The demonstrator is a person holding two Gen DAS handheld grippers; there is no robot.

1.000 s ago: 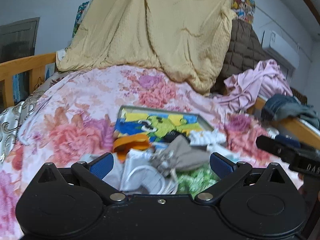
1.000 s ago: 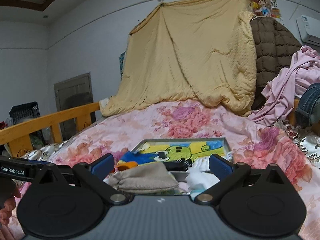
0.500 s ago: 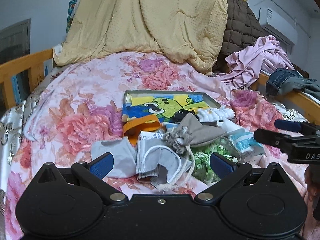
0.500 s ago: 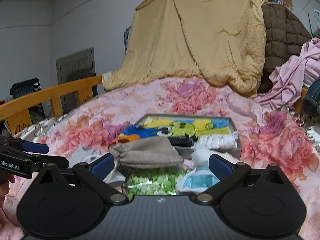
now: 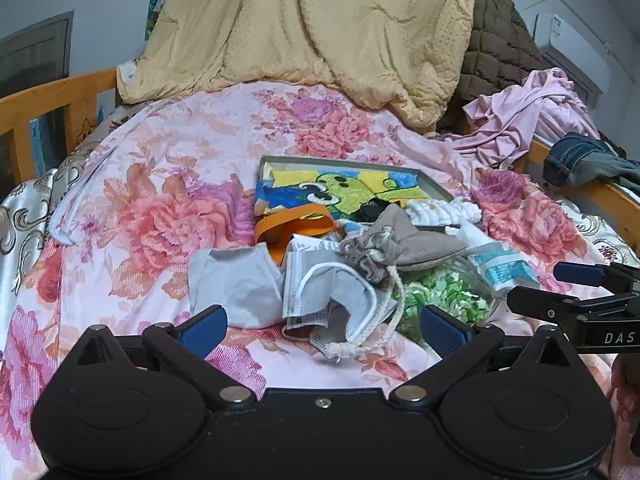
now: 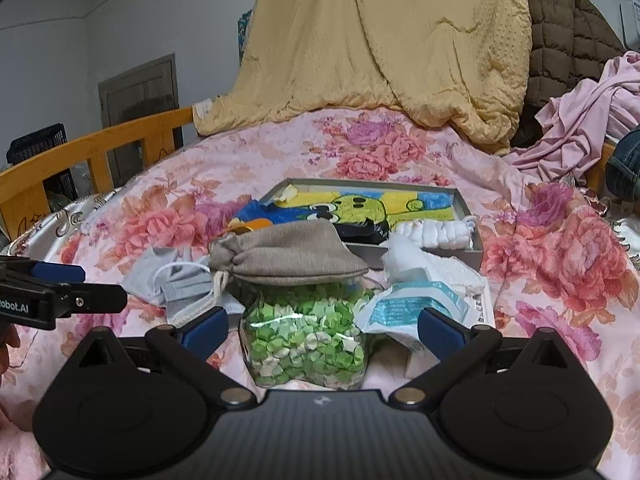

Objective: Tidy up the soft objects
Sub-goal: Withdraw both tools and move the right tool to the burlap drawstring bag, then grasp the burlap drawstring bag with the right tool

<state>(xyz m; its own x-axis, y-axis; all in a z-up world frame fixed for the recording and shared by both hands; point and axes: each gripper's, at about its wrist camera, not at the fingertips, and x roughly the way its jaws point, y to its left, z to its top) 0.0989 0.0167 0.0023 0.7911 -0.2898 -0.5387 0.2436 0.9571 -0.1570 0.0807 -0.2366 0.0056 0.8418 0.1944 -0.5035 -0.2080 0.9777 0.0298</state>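
Grey drawstring cloth pouch (image 6: 288, 256) lies atop the clear bag of green paper stars (image 6: 306, 344), just ahead of the right gripper (image 6: 322, 326), whose jaws stand apart and empty. Left gripper (image 5: 322, 330), also spread wide and empty, sits near the grey face mask (image 5: 328, 292) beside that pouch.

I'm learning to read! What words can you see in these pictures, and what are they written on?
"DAS": white letters on the right claw, cut off by the picture's edge.
"obot.AI": white letters on the left claw, start cut off.
Small print on the white and blue packet: too blurred to read.
Print on the mask wrapper: too small to read.
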